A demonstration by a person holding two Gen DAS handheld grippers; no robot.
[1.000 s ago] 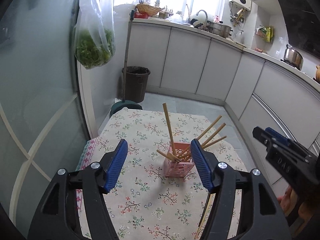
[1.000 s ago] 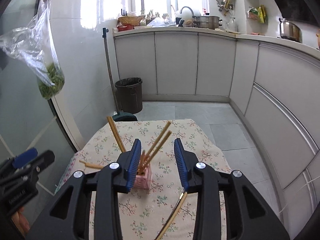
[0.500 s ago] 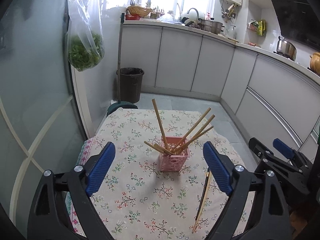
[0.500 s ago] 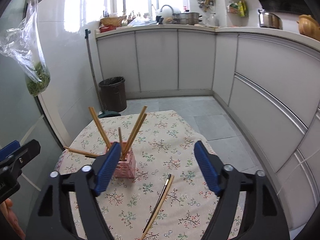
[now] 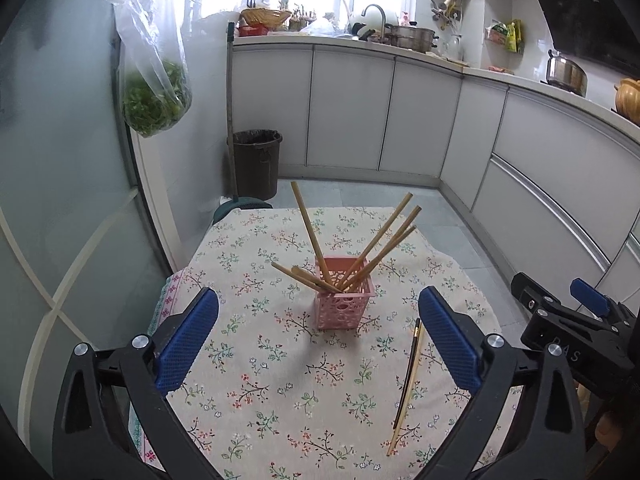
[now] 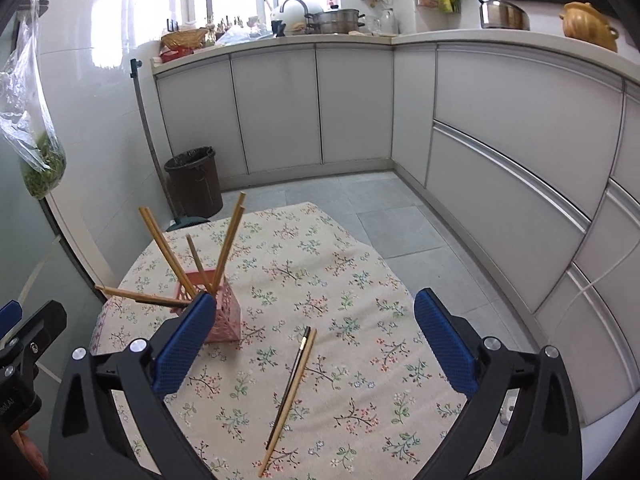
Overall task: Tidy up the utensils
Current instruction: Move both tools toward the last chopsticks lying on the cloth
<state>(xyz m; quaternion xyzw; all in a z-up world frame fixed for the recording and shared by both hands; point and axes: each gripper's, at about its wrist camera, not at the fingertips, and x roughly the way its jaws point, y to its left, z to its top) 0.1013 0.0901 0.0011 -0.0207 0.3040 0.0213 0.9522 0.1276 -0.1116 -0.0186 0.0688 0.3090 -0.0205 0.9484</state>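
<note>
Fingers (image 5: 188,340) of the left gripper (image 5: 318,342) are standing spread wide, gripping nothing, over the flowered tabletop (image 5: 280,392). The pink holder (image 5: 345,304) is sitting near the table's middle, sticks (image 5: 376,240) fanning out of it. A loose pair (image 5: 408,384) is lying flat toward the right edge, just beside the right finger.

Fingers (image 6: 444,344) of the right gripper (image 6: 316,344) are likewise standing spread and empty. The holder (image 6: 226,312) is sitting toward the left edge, partly behind the left finger. The pair (image 6: 290,388) is lying between the fingers.
</note>
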